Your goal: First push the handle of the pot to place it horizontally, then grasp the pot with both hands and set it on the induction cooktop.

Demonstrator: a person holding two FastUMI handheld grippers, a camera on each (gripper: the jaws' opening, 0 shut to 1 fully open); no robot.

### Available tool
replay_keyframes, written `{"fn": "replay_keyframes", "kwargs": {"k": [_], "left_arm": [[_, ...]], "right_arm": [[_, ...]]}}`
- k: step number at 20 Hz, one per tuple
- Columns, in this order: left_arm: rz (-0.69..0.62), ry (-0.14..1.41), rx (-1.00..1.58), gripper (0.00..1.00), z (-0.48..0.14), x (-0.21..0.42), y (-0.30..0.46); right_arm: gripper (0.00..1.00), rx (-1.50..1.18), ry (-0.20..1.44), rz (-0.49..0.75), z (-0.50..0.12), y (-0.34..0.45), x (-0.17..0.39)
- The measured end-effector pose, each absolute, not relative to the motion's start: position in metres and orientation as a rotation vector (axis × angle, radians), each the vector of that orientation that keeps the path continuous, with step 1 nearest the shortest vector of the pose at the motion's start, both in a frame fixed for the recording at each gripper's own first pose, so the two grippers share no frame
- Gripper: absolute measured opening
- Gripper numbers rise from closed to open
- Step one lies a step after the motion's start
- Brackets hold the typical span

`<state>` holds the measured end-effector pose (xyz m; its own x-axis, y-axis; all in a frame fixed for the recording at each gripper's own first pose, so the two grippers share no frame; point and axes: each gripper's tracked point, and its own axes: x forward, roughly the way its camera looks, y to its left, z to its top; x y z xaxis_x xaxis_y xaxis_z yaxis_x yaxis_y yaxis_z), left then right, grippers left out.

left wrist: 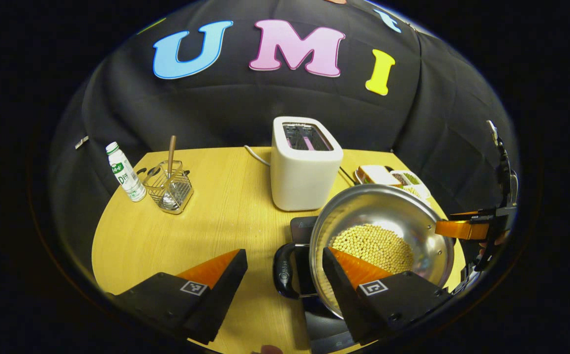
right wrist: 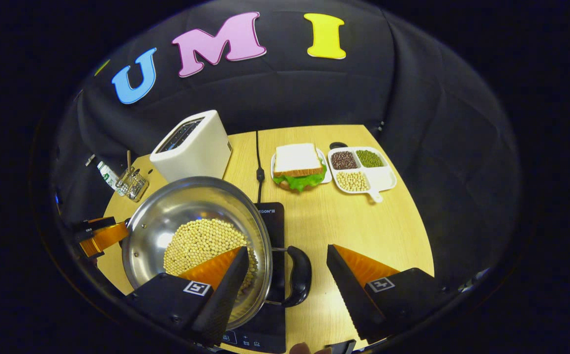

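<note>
Now | pot (right wrist: 166,231) partly hides cooktop (right wrist: 275,221) | left gripper (left wrist: 285,268), right gripper (right wrist: 287,260) jaws apart

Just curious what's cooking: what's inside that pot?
The pot holds a heap of small pale beans against bare metal walls. A gripper finger covers the heap's near edge, so that part is hidden.

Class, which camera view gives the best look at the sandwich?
The right gripper view: the sandwich sits whole on its plate, bread and lettuce clear. In the left gripper view only its edge peeks above the pot rim.
</note>
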<state>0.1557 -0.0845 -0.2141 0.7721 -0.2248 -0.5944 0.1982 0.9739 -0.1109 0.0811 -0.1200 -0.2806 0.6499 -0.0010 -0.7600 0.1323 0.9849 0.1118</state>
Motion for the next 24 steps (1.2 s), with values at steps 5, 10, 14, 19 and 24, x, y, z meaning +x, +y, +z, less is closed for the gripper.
{"fn": "replay_keyframes", "kwargs": {"k": [5, 10, 14, 19, 24], "left_arm": [[-0.222, 0.556, -0.016, 0.96, -0.177, 0.147, -0.083], [-0.214, 0.428, -0.036, 0.96, -0.131, 0.132, -0.083], [-0.195, 0.307, -0.071, 0.96, -0.084, 0.115, -0.077], [-0.156, 0.196, -0.065, 0.95, -0.043, 0.091, -0.059], [-0.146, 0.066, -0.040, 0.95, 0.001, 0.065, -0.045]], "right_arm": [[0.99, 0.136, 0.753, -0.079, -0.233, -0.120, 0.080], [0.99, 0.124, 0.643, -0.082, -0.186, -0.115, 0.075], [0.99, 0.091, 0.512, -0.080, -0.139, -0.109, 0.071], [0.98, 0.082, 0.387, -0.068, -0.087, -0.095, 0.060], [0.98, 0.060, 0.257, -0.061, -0.039, -0.081, 0.047]]}}
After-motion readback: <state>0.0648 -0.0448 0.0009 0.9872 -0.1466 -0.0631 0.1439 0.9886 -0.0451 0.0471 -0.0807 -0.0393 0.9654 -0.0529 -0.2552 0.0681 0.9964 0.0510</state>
